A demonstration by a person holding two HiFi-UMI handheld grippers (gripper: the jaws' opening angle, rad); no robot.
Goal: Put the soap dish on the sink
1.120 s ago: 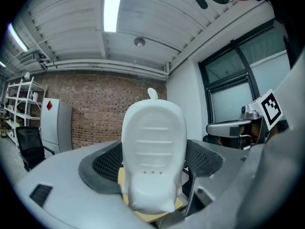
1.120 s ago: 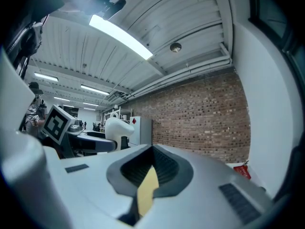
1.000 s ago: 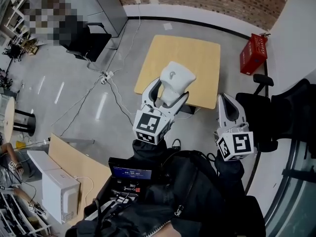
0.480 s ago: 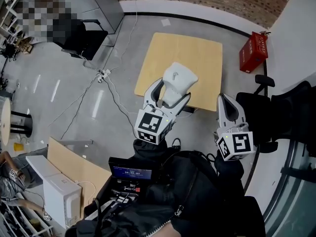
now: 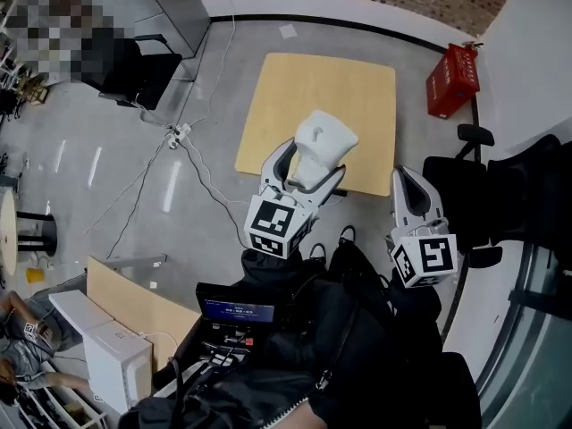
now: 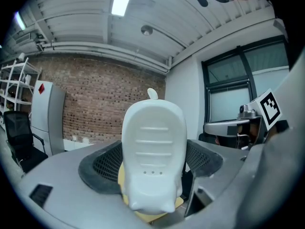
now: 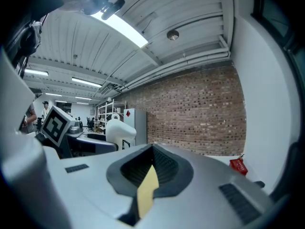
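A white ridged soap dish (image 5: 323, 141) is held upright in my left gripper (image 5: 310, 162), whose jaws are shut on its lower part. In the left gripper view the soap dish (image 6: 153, 142) fills the middle between the dark pads (image 6: 102, 168). It hangs in the air over the near edge of a light wooden table (image 5: 313, 79). My right gripper (image 5: 409, 177) is held to the right, shut with nothing in it; in the right gripper view its jaws (image 7: 151, 171) meet, with a sliver of table between them. No sink is in view.
A red box (image 5: 451, 79) stands on the floor beyond the table's right corner. A black chair (image 5: 487, 199) is at the right, another (image 5: 134, 70) at the upper left. A power strip with cables (image 5: 179, 134) lies on the floor. Cardboard (image 5: 134, 298) and a white box (image 5: 112, 360) are at the lower left.
The view has drifted slightly toward the table, which now sits a little higher and further left. Both grippers keep their pose, and the soap dish stays in the left one.
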